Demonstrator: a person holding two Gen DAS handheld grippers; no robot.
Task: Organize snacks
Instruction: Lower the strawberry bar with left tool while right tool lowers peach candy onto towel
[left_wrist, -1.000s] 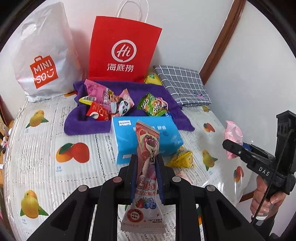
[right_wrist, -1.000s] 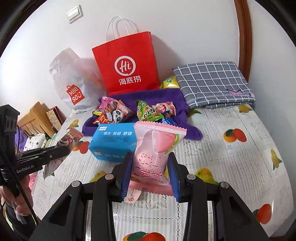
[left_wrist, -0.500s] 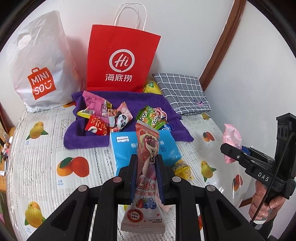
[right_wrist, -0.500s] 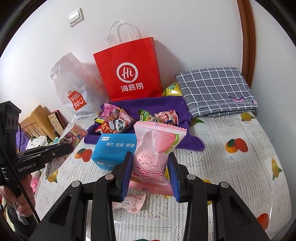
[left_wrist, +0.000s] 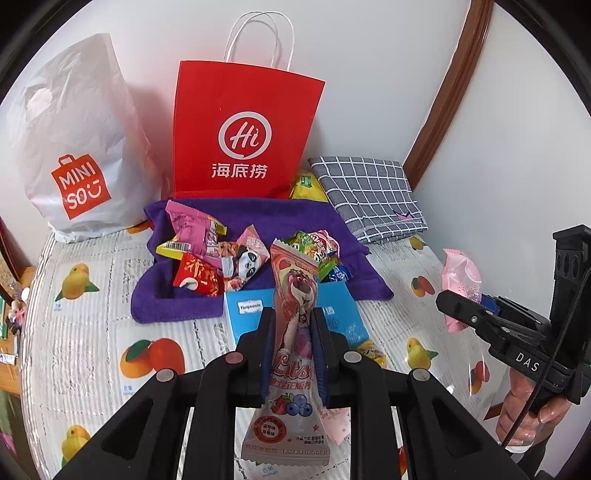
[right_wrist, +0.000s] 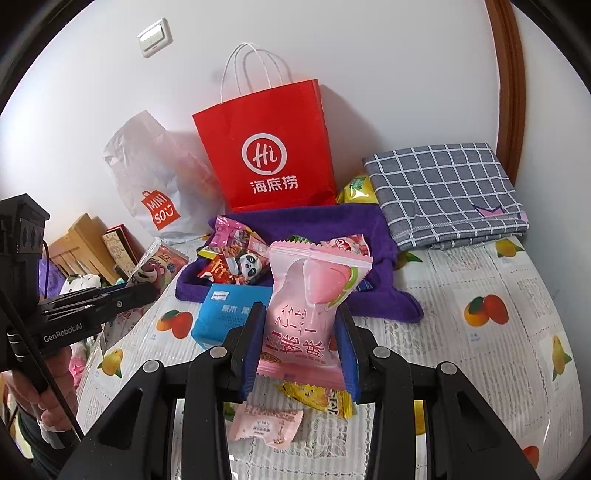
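My left gripper (left_wrist: 292, 325) is shut on a tall pink bear snack packet (left_wrist: 295, 295), held above the table in front of a blue tissue box (left_wrist: 243, 314). My right gripper (right_wrist: 301, 325) is shut on a pink peach snack packet (right_wrist: 314, 291), also held in the air. Each gripper shows in the other view, the right one (left_wrist: 458, 306) and the left one (right_wrist: 144, 291). Several snack packets (left_wrist: 214, 254) lie on a purple towel (left_wrist: 258, 218). A small pink packet (right_wrist: 266, 430) and a yellow packet (right_wrist: 317, 397) lie on the table below my right gripper.
A red paper bag (left_wrist: 243, 133) and a white Miniso bag (left_wrist: 74, 147) stand against the wall behind the towel. A folded grey checked cloth (left_wrist: 369, 192) lies at the back right, with a yellow packet (left_wrist: 306, 186) beside it. The fruit-print tablecloth (left_wrist: 92, 332) covers the table.
Both grippers have risen and drawn back from the table with their packets still held. The small pink and yellow packets under my right gripper have come into view.
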